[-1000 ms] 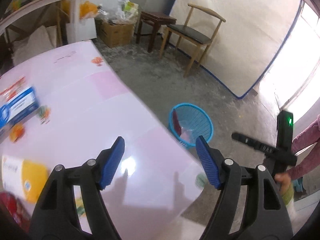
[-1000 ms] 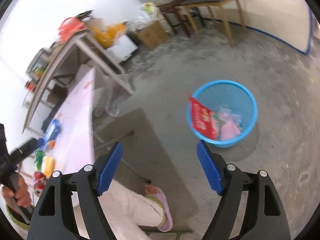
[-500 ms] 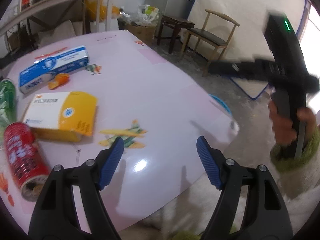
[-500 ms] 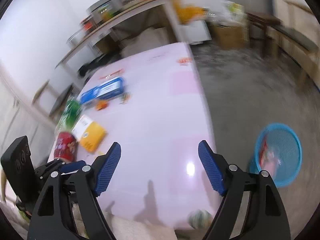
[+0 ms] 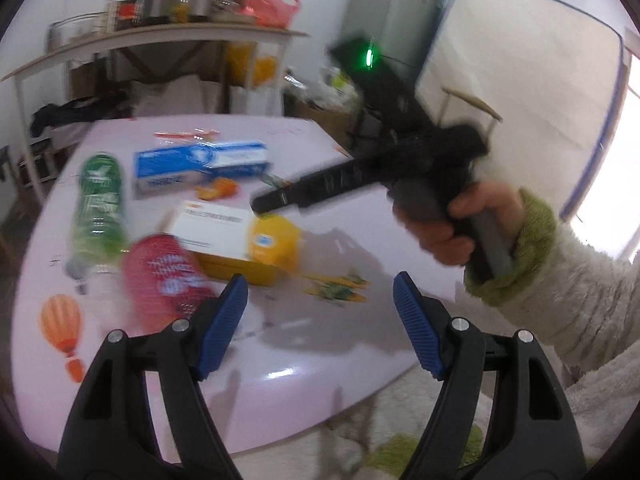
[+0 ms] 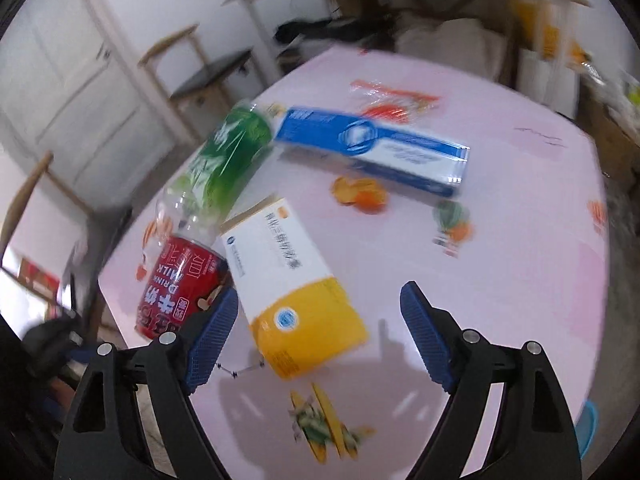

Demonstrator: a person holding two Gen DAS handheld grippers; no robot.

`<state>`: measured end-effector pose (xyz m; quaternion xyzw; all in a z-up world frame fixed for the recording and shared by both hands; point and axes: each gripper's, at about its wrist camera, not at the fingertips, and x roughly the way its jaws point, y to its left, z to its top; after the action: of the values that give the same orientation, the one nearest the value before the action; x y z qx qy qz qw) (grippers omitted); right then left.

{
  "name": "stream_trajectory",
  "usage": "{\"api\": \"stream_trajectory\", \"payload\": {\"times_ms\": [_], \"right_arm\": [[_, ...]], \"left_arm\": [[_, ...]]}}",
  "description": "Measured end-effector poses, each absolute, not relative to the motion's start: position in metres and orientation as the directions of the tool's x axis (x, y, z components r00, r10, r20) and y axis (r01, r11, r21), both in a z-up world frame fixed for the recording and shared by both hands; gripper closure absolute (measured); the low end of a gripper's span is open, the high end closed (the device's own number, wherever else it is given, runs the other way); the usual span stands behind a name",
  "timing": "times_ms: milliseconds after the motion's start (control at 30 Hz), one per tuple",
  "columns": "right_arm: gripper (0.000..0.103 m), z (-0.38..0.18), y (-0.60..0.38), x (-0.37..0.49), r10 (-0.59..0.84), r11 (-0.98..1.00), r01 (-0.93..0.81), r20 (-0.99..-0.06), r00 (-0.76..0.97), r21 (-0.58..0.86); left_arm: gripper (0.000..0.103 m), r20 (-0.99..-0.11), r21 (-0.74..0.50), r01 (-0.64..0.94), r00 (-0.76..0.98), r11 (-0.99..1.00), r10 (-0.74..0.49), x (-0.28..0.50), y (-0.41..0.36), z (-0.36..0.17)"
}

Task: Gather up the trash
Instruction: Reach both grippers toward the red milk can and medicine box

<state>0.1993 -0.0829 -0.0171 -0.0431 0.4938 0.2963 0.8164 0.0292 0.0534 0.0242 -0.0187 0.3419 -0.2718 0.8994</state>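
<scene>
Trash lies on a pink table [image 6: 520, 272]: a white-and-yellow box [image 6: 296, 280] [image 5: 240, 236], a red milk can [image 6: 180, 284] [image 5: 164, 276], a green bottle [image 6: 224, 160] [image 5: 98, 204], a blue-and-white box [image 6: 380, 148] [image 5: 200, 160] and an orange scrap [image 6: 360, 194]. My right gripper [image 6: 316, 340] is open and empty, just over the near end of the white-and-yellow box. My left gripper [image 5: 318, 320] is open and empty above the table's near edge, the red can by its left finger. The right gripper's body shows in the left wrist view [image 5: 400, 168].
A sliver of the blue basket [image 6: 588, 428] shows past the table's right edge. A shelf [image 5: 160, 36] with pots and bags stands behind the table, a chair [image 6: 200, 80] at its far left. Printed stickers dot the tabletop.
Both grippers have swung from the floor and blue basket to the table and moved in toward the trash. The right gripper now hovers at the white-and-yellow box. Both stay open.
</scene>
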Motion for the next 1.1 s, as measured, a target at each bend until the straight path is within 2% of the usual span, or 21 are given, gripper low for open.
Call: {"api": "stream_trajectory", "payload": {"times_ms": [133,400,600,733,800,900,1100], "right_arm": [[0.022,-0.026,-0.064,0.206,0.415,0.792,-0.585,-0.856,0.307,0.174],[0.022,-0.041,-0.044,0.219,0.405,0.710,-0.683,-0.893,0.198,0.171],[0.022,-0.049,-0.040,0.230,0.443,0.686,-0.685,-0.887,0.128,0.243],[0.023,-0.057,-0.038,0.233,0.458,0.688,-0.668,-0.884,0.095,0.284],[0.026,-0.060,-0.037,0.228,0.438,0.701,-0.662,-0.893,0.106,0.265],[0.030,-0.059,-0.039,0.221,0.427,0.727,-0.635,-0.896,0.122,0.260],[0.032,-0.059,-0.049,0.203,0.436,0.769,-0.573,-0.888,0.148,0.282]], "left_arm": [[0.032,-0.584,-0.241,0.397,0.670,0.886,-0.459,0.030,0.085,0.030],[0.032,-0.591,-0.242,0.264,0.723,0.934,-0.358,0.041,0.134,0.030],[0.032,-0.588,-0.317,0.246,0.707,0.916,-0.393,0.045,0.149,0.021],[0.040,-0.592,-0.378,0.265,0.667,0.887,-0.452,0.054,0.144,0.009],[0.044,-0.604,-0.400,0.266,0.643,0.877,-0.470,0.059,0.140,0.003],[0.050,-0.638,-0.408,0.247,0.612,0.879,-0.468,0.068,0.134,-0.005],[0.051,-0.662,-0.402,0.244,0.588,0.882,-0.465,0.072,0.124,-0.013]]}}
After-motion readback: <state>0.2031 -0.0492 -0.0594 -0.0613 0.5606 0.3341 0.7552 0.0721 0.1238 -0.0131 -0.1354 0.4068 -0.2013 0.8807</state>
